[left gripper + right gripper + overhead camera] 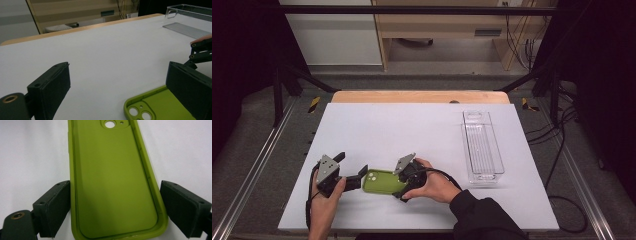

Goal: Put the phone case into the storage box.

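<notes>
Green and hollow side up, the phone case point(112, 182) lies flat on the white worktop point(412, 130), low and left of centre in the high view. From my seat, my right hand-held gripper point(398, 183) straddles its near end: one pad touches the left edge, the other sits just off the right edge, not yet pinching. My left hand-held gripper point(353, 171) stands spread wide at the camera-hole end, holding nothing. At the right of the high view rests a clear plastic tray point(482, 147).
</notes>
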`<action>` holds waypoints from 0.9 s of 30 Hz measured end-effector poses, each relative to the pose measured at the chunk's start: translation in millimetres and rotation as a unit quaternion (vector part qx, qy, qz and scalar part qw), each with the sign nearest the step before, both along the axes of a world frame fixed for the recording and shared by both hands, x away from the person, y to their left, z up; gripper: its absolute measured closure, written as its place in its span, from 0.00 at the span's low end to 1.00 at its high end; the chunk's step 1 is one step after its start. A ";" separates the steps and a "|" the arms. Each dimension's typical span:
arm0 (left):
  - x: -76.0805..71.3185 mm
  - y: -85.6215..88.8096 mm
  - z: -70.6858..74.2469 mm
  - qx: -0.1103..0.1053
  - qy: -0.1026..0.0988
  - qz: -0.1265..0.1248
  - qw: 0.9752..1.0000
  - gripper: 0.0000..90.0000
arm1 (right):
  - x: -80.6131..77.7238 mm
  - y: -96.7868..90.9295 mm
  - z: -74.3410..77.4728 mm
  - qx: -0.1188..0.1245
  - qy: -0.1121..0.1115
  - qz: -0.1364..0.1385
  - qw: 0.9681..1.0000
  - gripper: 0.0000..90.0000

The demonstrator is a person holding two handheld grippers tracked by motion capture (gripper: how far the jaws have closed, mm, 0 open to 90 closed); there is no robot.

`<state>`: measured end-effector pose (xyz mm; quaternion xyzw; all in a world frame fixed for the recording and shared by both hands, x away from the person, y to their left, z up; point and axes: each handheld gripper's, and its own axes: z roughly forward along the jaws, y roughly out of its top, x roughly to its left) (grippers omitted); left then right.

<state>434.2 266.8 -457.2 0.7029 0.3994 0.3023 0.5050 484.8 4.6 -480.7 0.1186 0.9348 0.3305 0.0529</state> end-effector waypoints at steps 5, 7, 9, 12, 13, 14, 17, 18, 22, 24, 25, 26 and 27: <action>0.4 -0.2 -0.3 0.001 0.002 -0.001 1.000 0.06 | 0.0 0.6 0.5 -0.004 -0.001 0.002 1.000 0.14; 0.2 0.6 0.1 0.002 0.001 0.001 1.000 0.06 | -0.3 0.8 1.2 -0.004 0.001 0.002 1.000 0.16; -0.1 1.8 0.5 -0.002 -0.001 0.004 1.000 0.06 | -1.2 1.0 2.0 -0.005 0.000 0.001 1.000 0.18; -0.8 3.6 1.2 -0.005 -0.003 0.007 1.000 0.06 | -3.0 0.5 2.6 -0.006 0.000 -0.007 1.000 0.18; -1.2 3.9 1.6 -0.005 -0.003 0.008 1.000 0.06 | -3.6 0.1 2.6 -0.004 0.001 -0.010 1.000 0.19; -1.5 4.2 1.8 -0.004 -0.004 0.009 1.000 0.06 | -4.4 -0.3 2.6 -0.003 0.001 -0.013 1.000 0.19; -1.7 4.9 2.4 -0.006 -0.006 0.011 1.000 0.06 | -7.2 -1.9 2.8 0.001 -0.013 -0.022 1.000 0.19; -2.3 5.6 3.0 -0.008 -0.007 0.013 1.000 0.06 | -8.4 -2.7 3.4 0.005 -0.017 -0.027 0.999 0.19; -3.5 6.7 4.4 -0.011 -0.009 0.015 1.000 0.06 | -11.1 -8.3 7.8 0.017 -0.037 -0.041 0.998 0.19; -3.8 6.8 5.1 -0.017 -0.011 0.015 1.000 0.06 | -11.2 -11.8 9.3 0.020 -0.047 -0.052 0.997 0.19; -4.2 6.8 5.3 -0.020 -0.010 0.016 1.000 0.06 | -11.0 -13.7 10.1 0.022 -0.049 -0.058 0.997 0.19; -4.2 6.8 5.3 -0.020 -0.010 0.016 1.000 0.06 | -10.9 -15.7 11.1 0.027 -0.051 -0.064 0.996 0.19; -5.1 7.2 6.0 -0.023 -0.009 0.014 1.000 0.06 | -11.0 -17.9 12.3 0.029 -0.052 -0.066 0.996 0.19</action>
